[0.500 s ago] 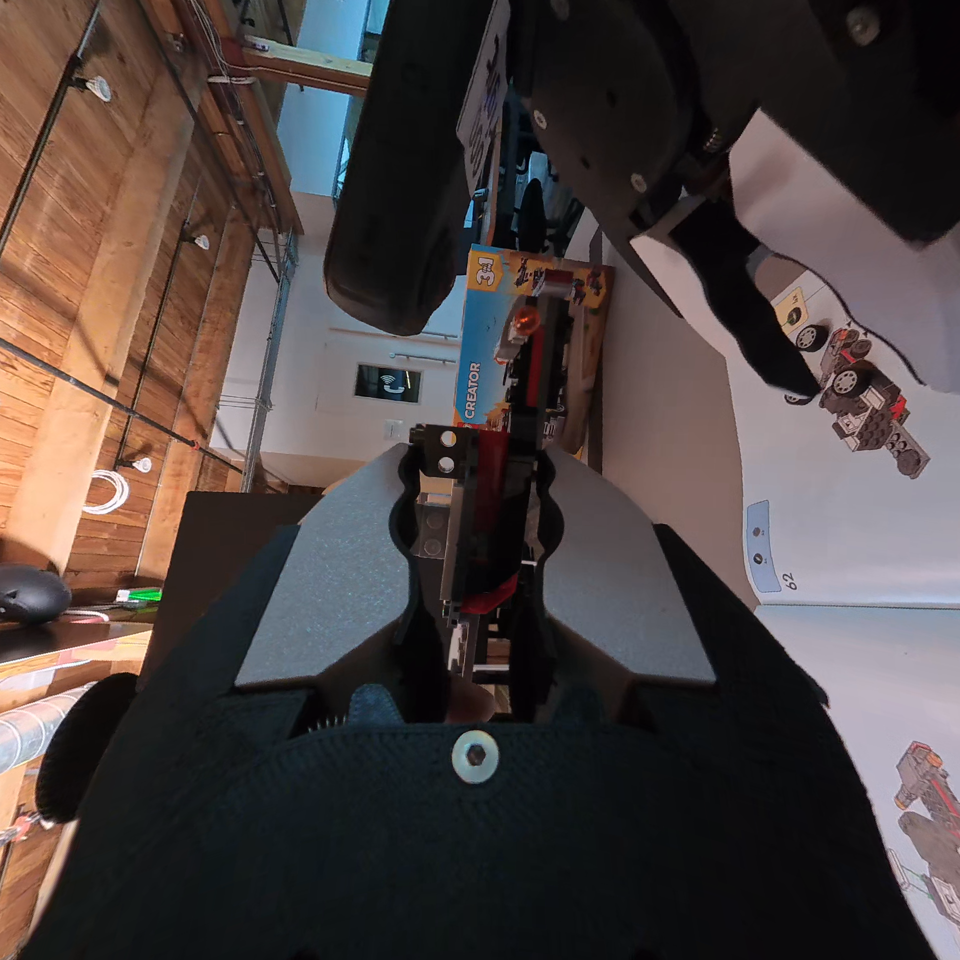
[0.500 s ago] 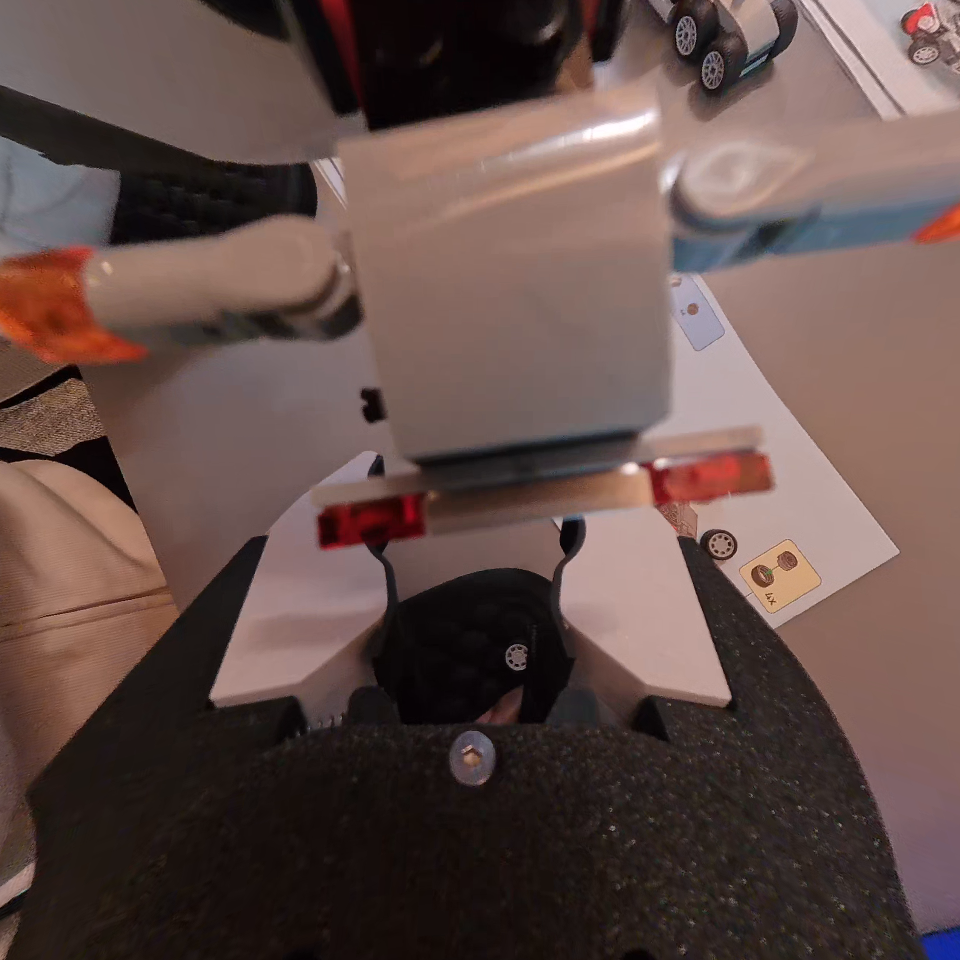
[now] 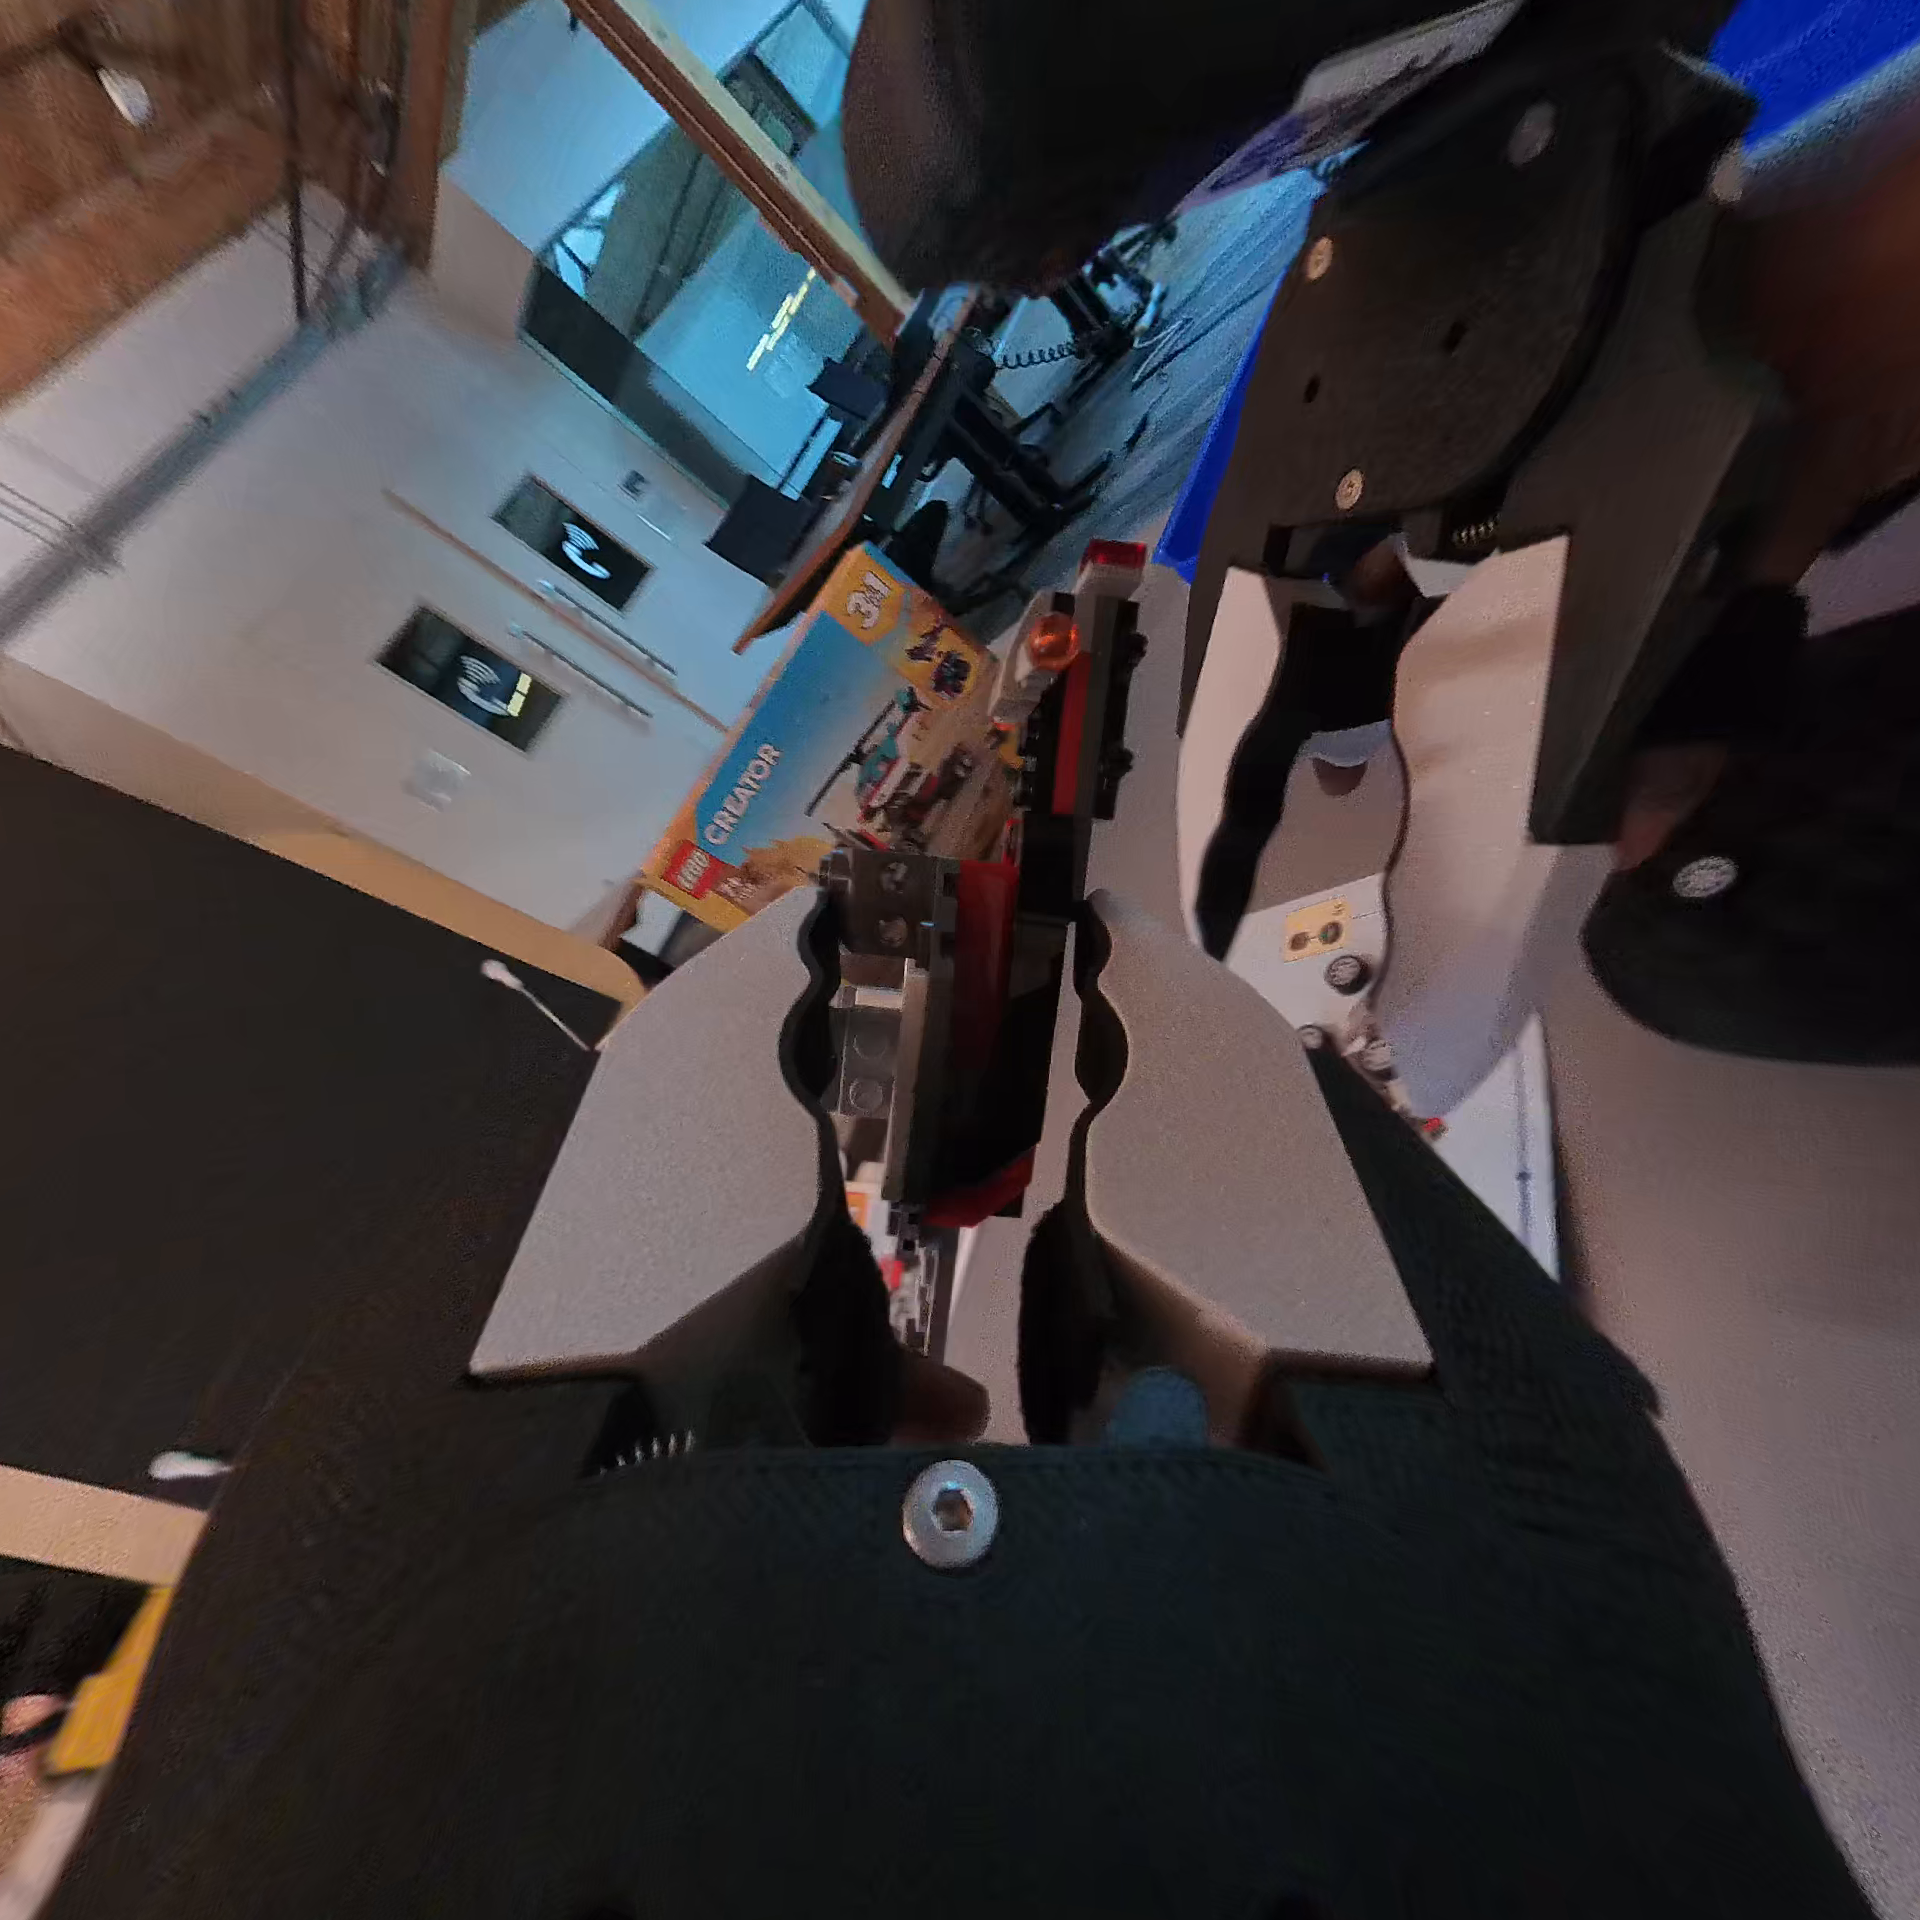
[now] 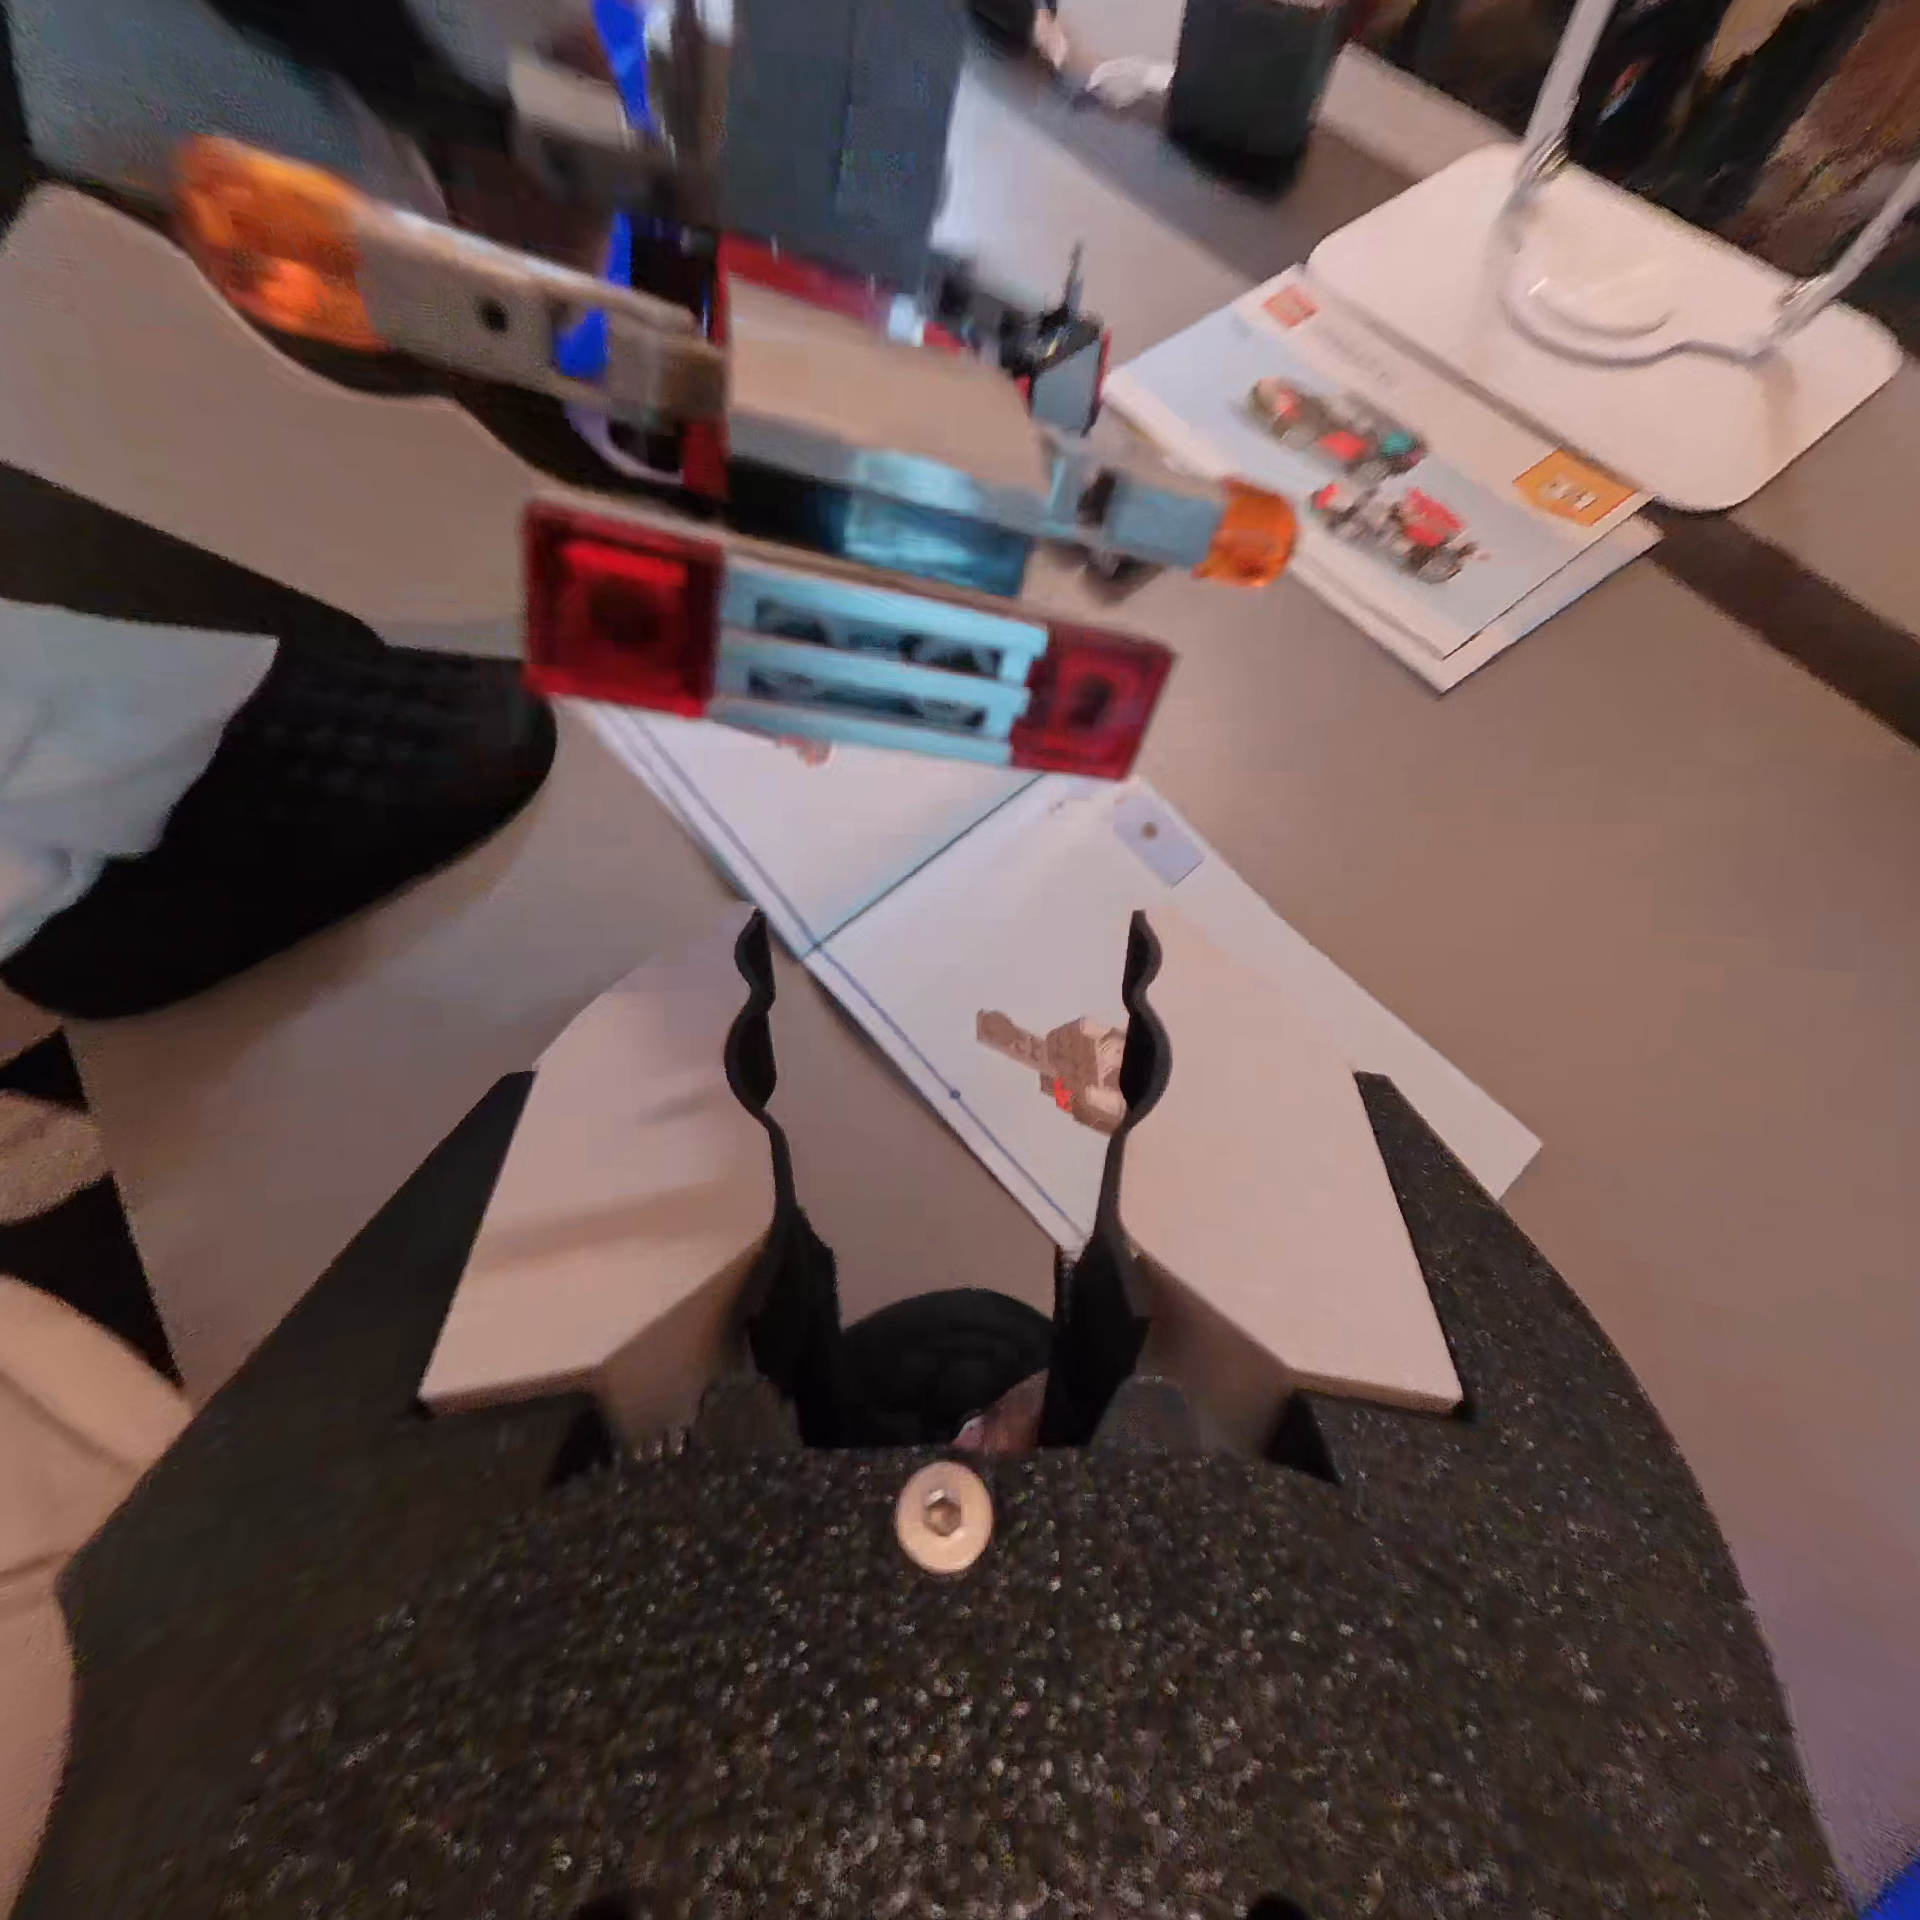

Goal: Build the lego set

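Currently the left gripper is clamped on the lego model, a red, black and grey build held lengthwise between its fingers and raised off the grey table, with the lego box standing beyond it. Right gripper has its jaws parted with nothing between them, hovering just short of the model's end, which shows two red translucent bricks, a pale blue grille and orange tips on side arms; motion blur softens details. Open instruction booklet lies on the table below, second booklet farther right.
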